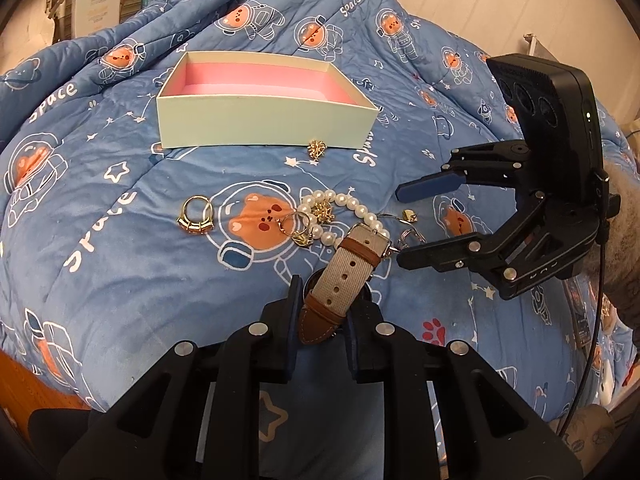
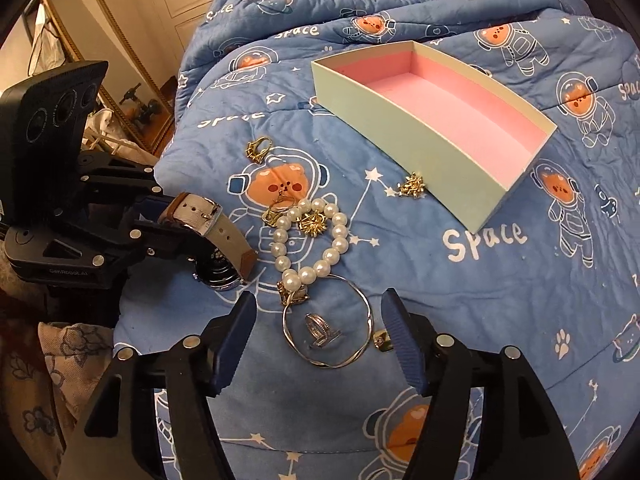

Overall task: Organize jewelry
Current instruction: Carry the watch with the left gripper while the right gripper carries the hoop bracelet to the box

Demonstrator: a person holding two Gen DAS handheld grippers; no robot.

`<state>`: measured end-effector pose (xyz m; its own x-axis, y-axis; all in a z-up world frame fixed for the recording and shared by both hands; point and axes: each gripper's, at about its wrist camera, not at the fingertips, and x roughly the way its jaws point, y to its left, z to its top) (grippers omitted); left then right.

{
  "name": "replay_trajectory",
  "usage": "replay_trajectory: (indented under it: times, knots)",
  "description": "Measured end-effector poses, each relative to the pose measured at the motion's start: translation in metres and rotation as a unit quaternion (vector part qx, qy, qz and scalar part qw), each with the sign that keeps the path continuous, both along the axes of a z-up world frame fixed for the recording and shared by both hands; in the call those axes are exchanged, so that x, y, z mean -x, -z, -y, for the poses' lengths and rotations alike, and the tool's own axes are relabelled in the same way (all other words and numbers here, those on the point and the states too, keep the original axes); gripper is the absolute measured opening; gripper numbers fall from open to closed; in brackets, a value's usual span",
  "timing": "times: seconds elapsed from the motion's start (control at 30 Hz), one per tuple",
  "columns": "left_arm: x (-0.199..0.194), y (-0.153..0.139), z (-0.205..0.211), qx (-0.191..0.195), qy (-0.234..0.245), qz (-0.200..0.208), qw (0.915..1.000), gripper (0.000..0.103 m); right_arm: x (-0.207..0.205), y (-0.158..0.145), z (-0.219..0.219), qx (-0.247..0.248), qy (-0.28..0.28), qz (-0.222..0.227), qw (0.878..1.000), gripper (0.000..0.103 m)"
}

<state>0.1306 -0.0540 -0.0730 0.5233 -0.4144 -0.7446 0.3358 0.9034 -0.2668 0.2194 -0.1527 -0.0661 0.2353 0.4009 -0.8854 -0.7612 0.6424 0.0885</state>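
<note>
My left gripper (image 1: pixel 330 304) is shut on the beige and brown strap of a watch (image 1: pixel 347 268), whose dark dial (image 2: pixel 222 272) rests on the quilt. My right gripper (image 2: pixel 318 300) stands open over a silver bangle (image 2: pixel 362 300) with a silver ring (image 2: pixel 320 330) inside it; the pads do not touch the bangle. Just beyond lies a pearl bracelet (image 2: pixel 338 246) with a gold charm. A gold ring (image 1: pixel 196 216) sits to the left. An empty pale green box with a pink lining (image 1: pixel 264 124) stands farther back, a gold brooch (image 1: pixel 317 148) against its front wall.
Everything lies on a rumpled blue quilt (image 1: pixel 120 240) printed with astronaut bears. A small gold piece (image 2: pixel 382 340) sits by my right finger. Another gold ring (image 1: pixel 298 228) touches the pearls. The bed edge drops off at the left, by a mirror (image 2: pixel 132 92).
</note>
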Motion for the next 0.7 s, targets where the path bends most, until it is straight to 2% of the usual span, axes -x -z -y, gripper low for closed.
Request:
replay_trajectory:
  times: [0.1, 0.2, 0.27, 0.3, 0.53, 0.7]
  knots:
    - [0.001, 0.000, 0.000, 0.000, 0.001, 0.000, 1.0000, 0.019, -0.002, 0.010, -0.002, 0.030, -0.030, -0.017, 0.999, 0.064]
    - [0.001, 0.001, 0.001, 0.000, 0.003, -0.001, 1.0000, 0.019, 0.002, 0.020, -0.007, 0.048, -0.052, -0.015, 0.997, 0.062]
    - [0.001, 0.002, 0.001, -0.002, 0.003, -0.001, 1.0000, 0.019, 0.002, 0.018, -0.008, 0.041, -0.055, -0.014, 0.998, 0.051]
    - [0.001, 0.002, 0.001, -0.002, 0.002, -0.001, 1.0000, 0.019, 0.001, 0.017, -0.008, 0.038, -0.050, -0.015, 0.998, 0.047]
    - [0.005, -0.003, -0.002, -0.001, 0.000, 0.005, 1.0000, 0.019, 0.011, 0.005, 0.003, 0.022, -0.013, 0.001, 1.000, 0.047]
    - [0.010, -0.010, -0.007, 0.006, -0.004, 0.010, 0.9999, 0.019, 0.023, -0.012, 0.025, -0.009, 0.054, 0.017, 0.998, 0.047]
